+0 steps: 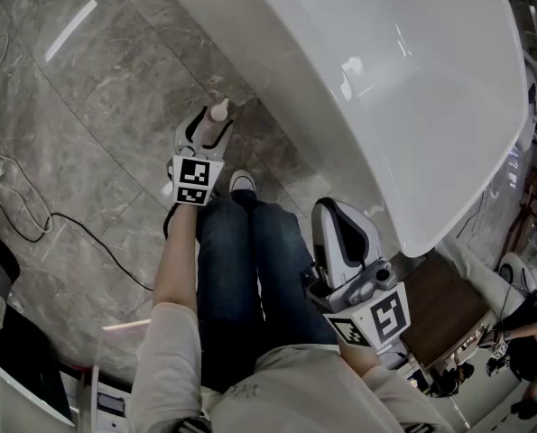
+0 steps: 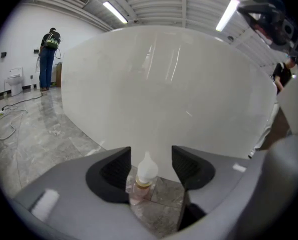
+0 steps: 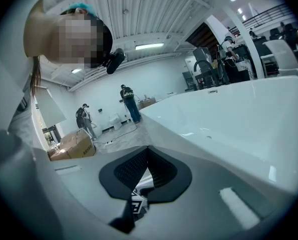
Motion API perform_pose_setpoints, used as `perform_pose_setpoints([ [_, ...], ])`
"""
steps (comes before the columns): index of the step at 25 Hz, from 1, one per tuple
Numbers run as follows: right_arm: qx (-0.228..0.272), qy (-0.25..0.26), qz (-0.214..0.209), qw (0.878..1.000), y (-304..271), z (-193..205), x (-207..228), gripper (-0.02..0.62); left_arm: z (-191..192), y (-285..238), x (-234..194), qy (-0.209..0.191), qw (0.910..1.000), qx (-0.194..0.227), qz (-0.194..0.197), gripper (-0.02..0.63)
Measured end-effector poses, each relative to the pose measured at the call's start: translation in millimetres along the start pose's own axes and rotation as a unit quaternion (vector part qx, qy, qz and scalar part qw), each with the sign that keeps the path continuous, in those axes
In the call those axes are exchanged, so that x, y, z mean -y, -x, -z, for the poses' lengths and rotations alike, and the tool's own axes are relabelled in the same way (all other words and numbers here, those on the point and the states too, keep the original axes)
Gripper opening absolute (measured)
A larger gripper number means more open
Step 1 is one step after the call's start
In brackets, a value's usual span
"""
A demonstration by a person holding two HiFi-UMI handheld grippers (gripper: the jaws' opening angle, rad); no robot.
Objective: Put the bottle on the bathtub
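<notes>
Standing upright, bottle (image 2: 143, 180) sits between left gripper's (image 2: 150, 159) parted fingers (image 2: 113, 171)

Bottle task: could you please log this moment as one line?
left gripper open around bottle | bottle upright, not on bathtub | right gripper shut, empty

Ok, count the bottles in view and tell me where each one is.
1. The bottle stands upright on the floor beside the outer wall of the bathtub, between the parted jaws of the left gripper. Others may be hidden behind the bathtub.
</notes>
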State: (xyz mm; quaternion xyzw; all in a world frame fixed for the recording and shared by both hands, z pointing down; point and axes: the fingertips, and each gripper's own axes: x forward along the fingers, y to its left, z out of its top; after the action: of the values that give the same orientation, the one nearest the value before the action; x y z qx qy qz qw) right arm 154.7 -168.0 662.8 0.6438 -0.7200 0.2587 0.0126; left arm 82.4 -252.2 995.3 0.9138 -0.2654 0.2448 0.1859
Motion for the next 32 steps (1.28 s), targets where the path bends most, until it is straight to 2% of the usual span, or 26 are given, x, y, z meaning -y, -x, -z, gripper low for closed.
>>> perform_pose_setpoints([
  [3,-0.013,0.000,-0.003,1.000,15,-25,-13,-0.002,-48,37,4,0.004,0.9994,0.030,-0.015,0.286],
  [5,-0.018,0.000,-0.006,1.000,25,-45,-22,-0.002,-82,63,4,0.004,0.9984,0.042,-0.037,0.214],
  [11,-0.009,0.001,-0.013,1.000,58,-116,-49,-0.002,-180,130,8,-0.005,0.9951,0.059,-0.079,0.085],
  [16,0.007,0.009,-0.007,1.000,78,-178,-72,-0.002,-267,184,14,-0.012,0.9942,0.073,-0.077,0.060],
  [25,0.027,0.045,-0.003,0.999,121,-258,-112,-0.002,-421,317,62,-0.028,0.9867,0.152,-0.051,0.049],
  [28,0.038,0.054,-0.011,0.998,131,-272,-128,-0.002,-450,372,73,-0.017,0.9827,0.174,-0.061,0.049],
  [32,0.045,0.054,-0.020,0.997,149,-283,-147,-0.002,-469,443,89,-0.012,0.9789,0.181,-0.095,0.049],
])
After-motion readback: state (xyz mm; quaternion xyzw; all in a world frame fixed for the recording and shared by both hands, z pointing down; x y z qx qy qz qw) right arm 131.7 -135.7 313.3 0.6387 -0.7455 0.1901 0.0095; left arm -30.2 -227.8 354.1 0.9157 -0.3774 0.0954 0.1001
